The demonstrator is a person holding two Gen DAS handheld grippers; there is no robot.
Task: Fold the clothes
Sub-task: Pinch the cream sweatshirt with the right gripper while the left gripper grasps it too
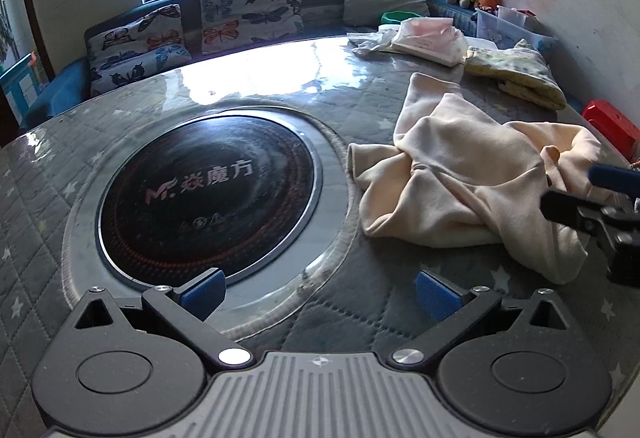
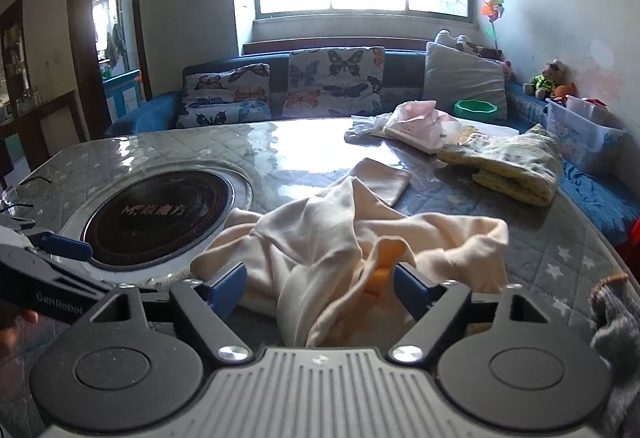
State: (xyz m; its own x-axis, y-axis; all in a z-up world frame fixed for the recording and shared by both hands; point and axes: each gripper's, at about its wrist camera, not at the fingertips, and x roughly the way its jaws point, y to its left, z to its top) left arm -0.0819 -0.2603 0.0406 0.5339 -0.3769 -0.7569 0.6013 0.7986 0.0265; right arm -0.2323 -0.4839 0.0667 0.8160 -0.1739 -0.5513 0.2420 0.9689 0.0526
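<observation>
Partly frame-cut right tongs

Soft cloth on a glossy covered desk, matt plastic tongs.

Cream garment between the right tongs: soft matt knit, creased. Desk: quilted star-print cloth under a clear glossy film, strong glare ahead. Round cooktop ahead of the left tongs: dark glossy glass, shiny metal ring. Both tongs: matt black plastic arms, rough blue pads, bright metal screws, ribbed grey body. Yellow folded cloth far right: soft, matt.
</observation>
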